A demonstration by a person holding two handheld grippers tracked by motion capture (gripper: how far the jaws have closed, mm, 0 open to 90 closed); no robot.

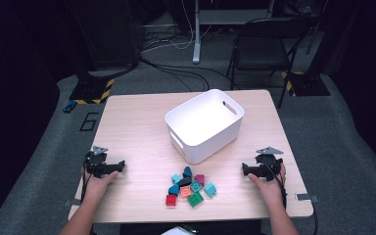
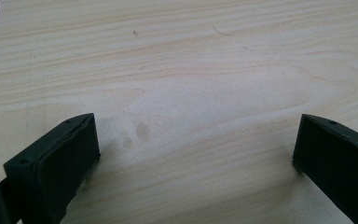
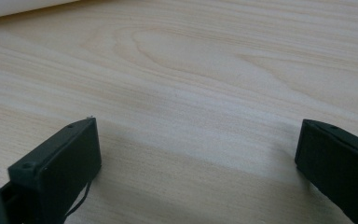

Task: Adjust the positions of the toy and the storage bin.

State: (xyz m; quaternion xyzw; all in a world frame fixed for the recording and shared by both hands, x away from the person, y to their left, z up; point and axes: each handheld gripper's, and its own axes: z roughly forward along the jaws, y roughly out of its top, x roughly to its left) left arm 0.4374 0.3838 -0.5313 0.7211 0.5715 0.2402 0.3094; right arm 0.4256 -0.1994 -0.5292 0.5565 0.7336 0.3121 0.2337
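The left tool (image 1: 120, 165) rests on the bench (image 1: 137, 127), wide open and holding nothing. The blocks (image 1: 190, 186) sit in a pile between both tools, near the white bin (image 1: 204, 125), easy to reach. The right tool (image 1: 245, 169) rests open and holds nothing too.

Light wood-grain surface (image 1: 137, 127) on grey carpet floor (image 1: 352, 147). Black folding chair (image 1: 264, 44) beyond far edge, right of white desk leg (image 1: 196, 34). Loose cables (image 1: 176, 73) across floor behind. Yellow-black striped stand bases (image 1: 92, 91) at both far corners. Small blue object (image 1: 69, 106) on floor, left.
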